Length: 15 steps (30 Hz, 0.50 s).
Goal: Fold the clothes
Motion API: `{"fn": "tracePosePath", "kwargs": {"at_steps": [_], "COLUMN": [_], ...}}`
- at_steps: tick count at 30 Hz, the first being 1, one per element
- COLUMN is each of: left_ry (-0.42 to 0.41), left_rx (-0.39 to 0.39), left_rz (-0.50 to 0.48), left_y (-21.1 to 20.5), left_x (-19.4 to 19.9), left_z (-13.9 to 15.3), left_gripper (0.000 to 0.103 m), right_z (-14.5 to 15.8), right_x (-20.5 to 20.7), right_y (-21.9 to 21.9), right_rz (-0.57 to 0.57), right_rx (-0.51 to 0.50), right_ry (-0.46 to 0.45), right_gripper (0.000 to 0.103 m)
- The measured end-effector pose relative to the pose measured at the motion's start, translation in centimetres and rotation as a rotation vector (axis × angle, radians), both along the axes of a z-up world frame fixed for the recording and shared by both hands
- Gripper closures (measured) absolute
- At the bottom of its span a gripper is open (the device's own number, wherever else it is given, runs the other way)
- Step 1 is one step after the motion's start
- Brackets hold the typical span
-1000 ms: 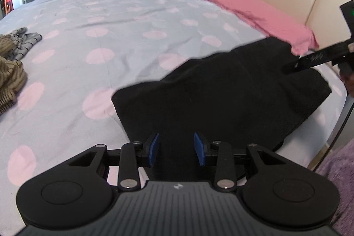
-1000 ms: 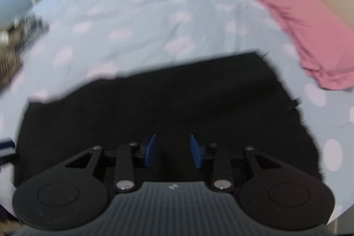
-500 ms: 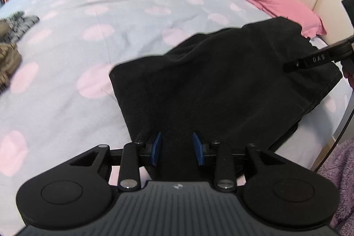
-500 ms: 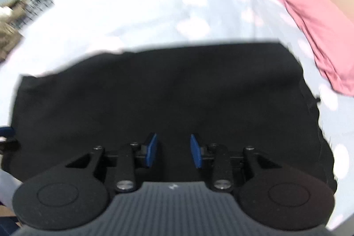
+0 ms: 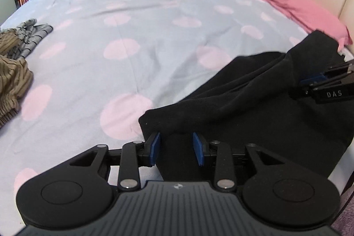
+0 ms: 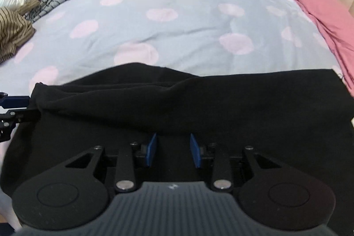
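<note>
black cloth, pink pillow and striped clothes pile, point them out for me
black cloth (image 6: 221, 103), right wrist view, on its raised fold
pink pillow (image 5: 287, 1), left wrist view, on its top face
striped clothes pile (image 6: 13, 32), right wrist view, on the brown striped piece

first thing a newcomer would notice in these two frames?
The black garment dominates: it lies bunched across the near edge of the bed, right in front of both open grippers, the left gripper at its left end and the right gripper near its middle. Next, the pink-dotted grey duvet, and a pile of striped clothes at far left.
</note>
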<state>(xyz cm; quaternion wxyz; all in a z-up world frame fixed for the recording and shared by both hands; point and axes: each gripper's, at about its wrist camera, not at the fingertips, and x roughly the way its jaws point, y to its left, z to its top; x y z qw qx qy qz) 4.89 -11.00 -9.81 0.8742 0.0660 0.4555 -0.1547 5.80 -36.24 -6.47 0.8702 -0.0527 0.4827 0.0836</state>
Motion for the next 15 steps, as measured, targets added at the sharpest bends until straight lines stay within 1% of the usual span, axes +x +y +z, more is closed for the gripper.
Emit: {"fn": "tracePosePath", "kwargs": {"at_steps": [2,5,8,10,11,13,15], "left_ry": [0.015,0.045,0.036,0.017,0.006,-0.010,-0.037], "left_rx": [0.005,-0.035,-0.079,-0.078,-0.085,-0.111,-0.114], "left_rz": [0.009,0.040,0.049,0.057,0.049,0.014,-0.037], "left_y": [-0.3,0.2,1.3,1.7,1.9,2.0,1.6], "left_x": [0.4,1.0,0.6,-0.6,-1.5,-3.5,-5.7], "left_z": [-0.6,-1.0,0.0,1.2,1.8,2.8,3.4], "left_gripper": [0.073,0.072,0.072,0.072,0.072,0.072,0.072], "right_z": [-0.5,-0.7,0.0,0.8,1.4,2.2,2.4], "right_x": [1.0,1.2,0.7,-0.5,-1.7,-3.8,-5.4], "right_y": [0.2,0.1,0.1,0.6,0.8,1.0,1.0], "right_rz": [-0.001,-0.003,0.011,0.034,0.061,0.104,0.118], "right_rx": [0.000,0.002,-0.013,-0.051,-0.054,-0.045,-0.048], "right_ry": [0.005,0.003,-0.012,-0.016,-0.020,-0.019,-0.005], "right_gripper": [0.065,0.065,0.065,0.065,0.065,0.065,0.065]}}
